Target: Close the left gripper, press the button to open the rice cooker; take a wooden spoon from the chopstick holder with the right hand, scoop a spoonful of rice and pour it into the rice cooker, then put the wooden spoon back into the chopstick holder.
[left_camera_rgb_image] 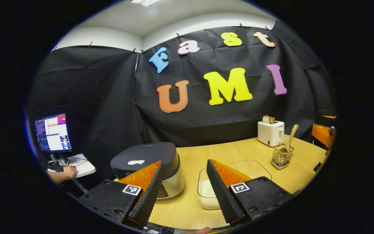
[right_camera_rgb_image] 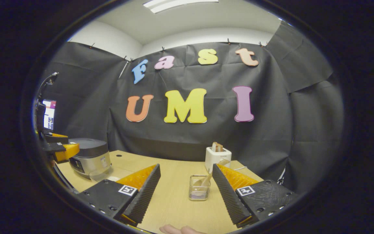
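The rice cooker [left_camera_rgb_image: 144, 161] stands at the table's left with its dark lid down; it also sits at the left as the rice cooker [right_camera_rgb_image: 89, 158]. My left gripper [left_camera_rgb_image: 185, 163] is open, hovering just in front of the cooker and a clear container of rice [left_camera_rgb_image: 211, 191]. A wire chopstick holder [left_camera_rgb_image: 281, 158] holds a wooden spoon [left_camera_rgb_image: 291, 136] leaning right. My right gripper [right_camera_rgb_image: 186, 167] is open and empty, with the holder [right_camera_rgb_image: 199, 191] and spoon [right_camera_rgb_image: 206, 179] straight ahead between its fingers, some way off. The left gripper [right_camera_rgb_image: 62, 150] shows beside the cooker.
A white toaster [left_camera_rgb_image: 270, 132] with bread stands behind the holder, near the back wall. A laptop [left_camera_rgb_image: 53, 132] sits on a small side table at far left, with a person's hand [left_camera_rgb_image: 67, 172] by it. The wooden table [right_camera_rgb_image: 174, 201] stretches between cooker and holder.
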`<control>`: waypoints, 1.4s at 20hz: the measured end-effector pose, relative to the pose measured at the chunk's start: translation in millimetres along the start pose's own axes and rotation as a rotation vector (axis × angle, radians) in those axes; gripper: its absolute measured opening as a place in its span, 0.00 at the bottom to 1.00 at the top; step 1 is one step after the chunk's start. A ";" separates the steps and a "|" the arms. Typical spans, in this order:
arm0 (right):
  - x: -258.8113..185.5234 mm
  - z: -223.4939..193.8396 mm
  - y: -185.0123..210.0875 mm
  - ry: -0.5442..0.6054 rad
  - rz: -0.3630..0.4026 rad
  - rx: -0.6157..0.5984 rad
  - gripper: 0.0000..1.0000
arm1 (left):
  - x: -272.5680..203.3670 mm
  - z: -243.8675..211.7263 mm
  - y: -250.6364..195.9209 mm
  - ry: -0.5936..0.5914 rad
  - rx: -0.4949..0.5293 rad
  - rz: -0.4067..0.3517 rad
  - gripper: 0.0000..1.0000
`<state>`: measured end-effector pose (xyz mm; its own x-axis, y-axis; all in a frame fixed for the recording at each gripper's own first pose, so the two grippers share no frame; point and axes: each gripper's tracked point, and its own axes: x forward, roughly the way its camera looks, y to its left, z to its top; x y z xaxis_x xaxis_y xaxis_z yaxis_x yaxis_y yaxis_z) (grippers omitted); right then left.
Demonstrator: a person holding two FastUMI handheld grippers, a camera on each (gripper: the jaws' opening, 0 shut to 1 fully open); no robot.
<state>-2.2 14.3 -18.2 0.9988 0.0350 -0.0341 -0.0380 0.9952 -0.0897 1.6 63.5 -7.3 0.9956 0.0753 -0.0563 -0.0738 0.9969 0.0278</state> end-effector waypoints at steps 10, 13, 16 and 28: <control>-8.6 14.7 -4.4 -0.063 -0.038 -0.063 0.95 | 33.7 24.4 85.2 0.103 -0.026 0.069 0.18; -11.8 17.6 -2.8 -0.072 -0.028 -0.059 0.95 | 49.7 11.5 104.3 0.199 -0.056 0.072 0.03; -14.4 19.2 -5.7 -0.073 -0.028 -0.048 0.95 | 61.7 -14.4 117.5 0.294 -0.072 0.078 0.03; -17.6 22.5 -3.9 -0.076 -0.018 -0.042 0.95 | 82.6 -53.7 115.7 0.432 -0.165 0.034 0.03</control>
<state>-18.9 11.8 5.1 0.9988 0.0253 0.0430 -0.0194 0.9912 -0.1311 72.2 186.4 -62.4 0.8794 0.0760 -0.4699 -0.1492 0.9814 -0.1205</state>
